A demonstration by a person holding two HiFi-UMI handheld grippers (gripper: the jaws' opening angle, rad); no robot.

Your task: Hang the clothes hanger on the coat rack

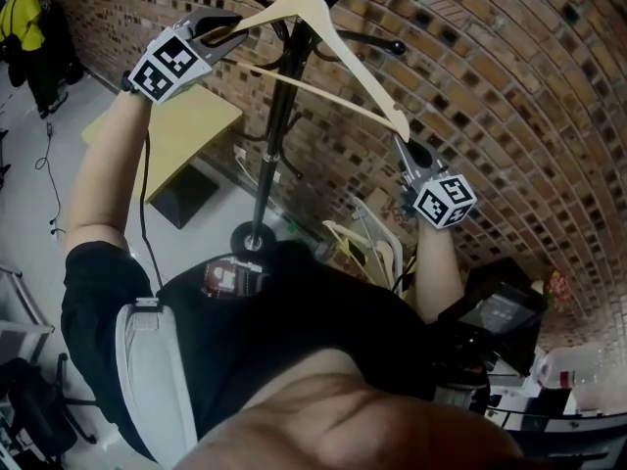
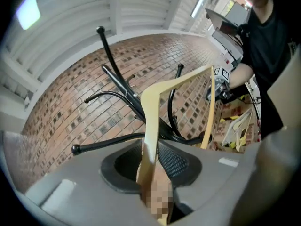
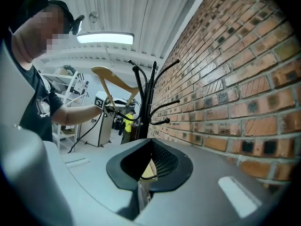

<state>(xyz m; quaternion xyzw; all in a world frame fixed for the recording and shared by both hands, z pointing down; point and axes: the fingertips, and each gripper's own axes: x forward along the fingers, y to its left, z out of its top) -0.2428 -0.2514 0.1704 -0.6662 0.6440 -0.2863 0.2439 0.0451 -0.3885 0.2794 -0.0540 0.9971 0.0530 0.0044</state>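
Up against the brick wall (image 1: 509,86), the head view gives me the clothes hanger (image 1: 309,10) held high across the black coat rack (image 1: 282,116). The left gripper (image 1: 231,33) is clamped on its left end and the right gripper (image 1: 405,147) on its lower right end. The hanger's hook meets the rack's top right at the frame edge and is cut off, so I cannot tell whether it sits on one of the pegs.

From the left gripper view, the left gripper (image 2: 149,160) has its jaws closed narrowly on the pale wooden arm (image 2: 151,112), which runs away from me to the hanger's peak. The rack's curved pegs (image 2: 117,86) stand just behind it. The grip itself is partly hidden.

From the right gripper view, the right gripper (image 3: 146,171) has its jaws almost together, with only a sliver of pale wood between the pads. Far off to the left the hanger's peak (image 3: 106,70) lies beside the rack's pole (image 3: 142,112), too small for me to read the hook
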